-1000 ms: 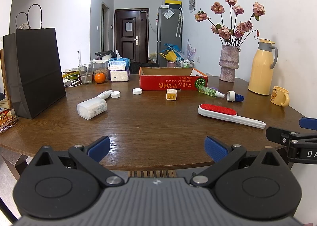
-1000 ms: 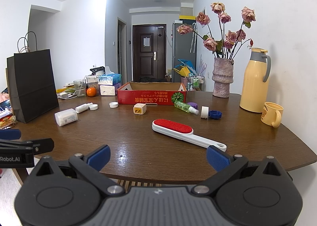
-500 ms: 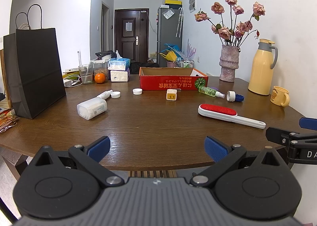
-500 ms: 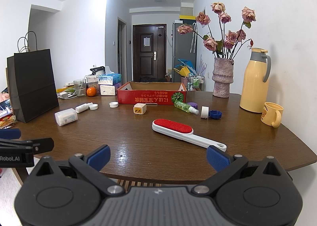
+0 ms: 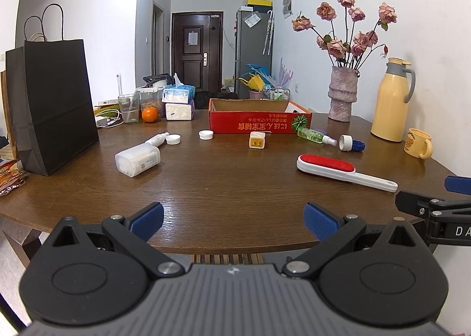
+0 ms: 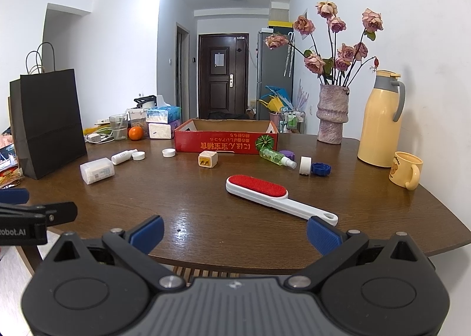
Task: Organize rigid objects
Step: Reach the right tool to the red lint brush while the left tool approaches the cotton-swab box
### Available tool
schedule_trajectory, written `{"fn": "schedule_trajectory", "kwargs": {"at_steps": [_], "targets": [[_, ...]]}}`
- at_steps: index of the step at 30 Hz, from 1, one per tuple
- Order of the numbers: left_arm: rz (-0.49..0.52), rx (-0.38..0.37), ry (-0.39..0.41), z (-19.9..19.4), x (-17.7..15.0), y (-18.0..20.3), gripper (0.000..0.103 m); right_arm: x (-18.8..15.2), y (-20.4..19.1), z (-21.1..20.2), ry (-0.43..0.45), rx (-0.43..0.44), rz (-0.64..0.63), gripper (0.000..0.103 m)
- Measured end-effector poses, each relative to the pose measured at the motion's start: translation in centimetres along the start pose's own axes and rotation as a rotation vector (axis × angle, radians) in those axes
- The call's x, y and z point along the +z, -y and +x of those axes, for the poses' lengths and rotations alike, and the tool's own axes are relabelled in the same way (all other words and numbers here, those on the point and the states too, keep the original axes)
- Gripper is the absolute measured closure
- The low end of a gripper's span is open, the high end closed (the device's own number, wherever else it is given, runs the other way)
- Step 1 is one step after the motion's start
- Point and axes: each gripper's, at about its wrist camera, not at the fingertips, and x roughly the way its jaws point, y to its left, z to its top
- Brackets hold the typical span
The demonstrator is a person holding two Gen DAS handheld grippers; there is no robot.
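Lying flat, red-padded white lint brush [image 6: 273,195]

Both views are taken low at the near edge of the bench [image 5: 223,188], facing across it toward the red box [image 5: 259,124] and the far door [image 5: 196,50]. The left wrist view is set to the left, the right wrist view to the right and nearer the lint brush [image 6: 265,191]. The bench top, box, brush and vase [image 6: 331,118] are shared by both.
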Motion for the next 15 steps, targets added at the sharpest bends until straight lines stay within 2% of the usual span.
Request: {"fn": "schedule_trajectory", "kwargs": {"at_steps": [15], "targets": [[-0.024,0.01,-0.056,4.5,0.7,-1.2,0.0,0.9,0.5,4.2,-0.051,0.002,0.007,0.0]]}}
